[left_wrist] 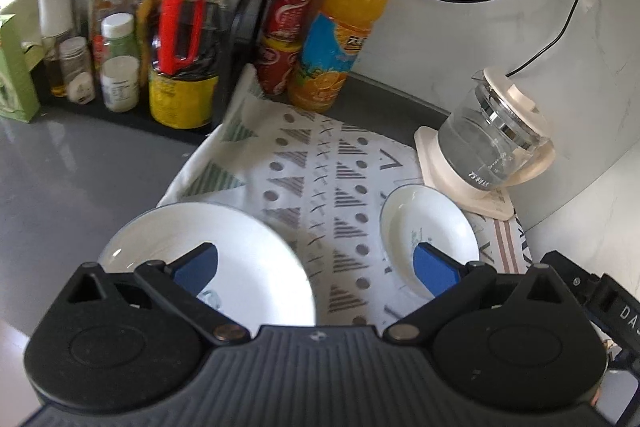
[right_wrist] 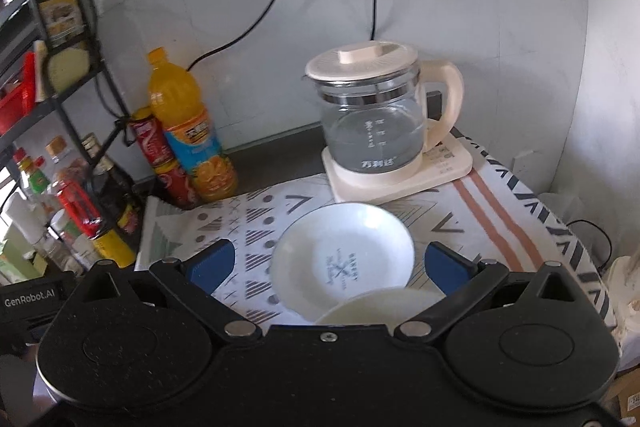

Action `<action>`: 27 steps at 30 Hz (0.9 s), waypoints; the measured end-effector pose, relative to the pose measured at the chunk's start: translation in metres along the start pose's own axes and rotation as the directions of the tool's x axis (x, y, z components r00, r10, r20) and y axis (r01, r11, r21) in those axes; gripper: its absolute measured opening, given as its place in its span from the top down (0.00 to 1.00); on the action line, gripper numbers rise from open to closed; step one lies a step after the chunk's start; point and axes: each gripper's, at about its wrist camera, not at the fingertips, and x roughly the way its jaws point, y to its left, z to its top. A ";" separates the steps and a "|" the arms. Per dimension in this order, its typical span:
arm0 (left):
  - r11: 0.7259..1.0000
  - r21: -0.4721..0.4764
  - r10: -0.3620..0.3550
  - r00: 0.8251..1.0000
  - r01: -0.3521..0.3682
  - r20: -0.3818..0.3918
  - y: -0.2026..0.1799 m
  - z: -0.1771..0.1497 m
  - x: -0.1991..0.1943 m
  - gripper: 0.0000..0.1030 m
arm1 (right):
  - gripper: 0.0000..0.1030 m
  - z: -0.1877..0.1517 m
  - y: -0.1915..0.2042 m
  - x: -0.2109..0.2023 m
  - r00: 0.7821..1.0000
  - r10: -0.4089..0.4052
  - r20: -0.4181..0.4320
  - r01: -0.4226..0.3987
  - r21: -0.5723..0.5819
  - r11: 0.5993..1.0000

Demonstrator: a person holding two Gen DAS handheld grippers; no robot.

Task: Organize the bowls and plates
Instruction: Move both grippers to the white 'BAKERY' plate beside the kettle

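The big plate (left_wrist: 224, 259) is white and round, so it has no long side. It lies flat on the patterned cloth (left_wrist: 320, 179) with its open face up. It sits at the left edge of the cloth, partly under the left gripper (left_wrist: 316, 267). The small plate (left_wrist: 428, 227) lies flat on the same cloth, further right, near the glass kettle (left_wrist: 492, 143). It also faces up. The two plates are apart, with bare cloth between them.

In the right wrist view, the small plate (right_wrist: 344, 255) sits between the blue fingers of the right gripper (right_wrist: 328, 267). The print in its middle runs up and down in that view. A pale round rim (right_wrist: 380, 303) peeks out just below it, partly hidden by the gripper.

Both grippers are spread wide and hold nothing. Each hangs above the cloth.

The cloth covers part of the grey counter (left_wrist: 80, 179). An orange juice bottle (left_wrist: 344, 27) and red cans (left_wrist: 284, 35) stand at the back by the wall. More bottles (left_wrist: 184, 39) stand on the left.
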 end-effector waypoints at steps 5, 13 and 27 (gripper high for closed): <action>1.000 -0.006 -0.017 1.000 0.017 -0.018 -0.023 0.011 0.024 0.00 | 0.01 0.016 -0.020 0.024 0.999 -0.004 -0.035 0.004 -0.017 1.000; 1.000 0.002 0.017 0.998 -0.017 -0.065 -0.053 0.022 0.060 0.00 | 0.01 0.036 -0.050 0.056 0.993 0.027 -0.111 -0.029 -0.012 1.000; 0.998 -0.039 0.033 0.980 -0.042 -0.197 -0.080 0.025 0.117 0.01 | 0.02 0.054 -0.089 0.117 0.954 0.106 -0.280 -0.118 -0.023 0.993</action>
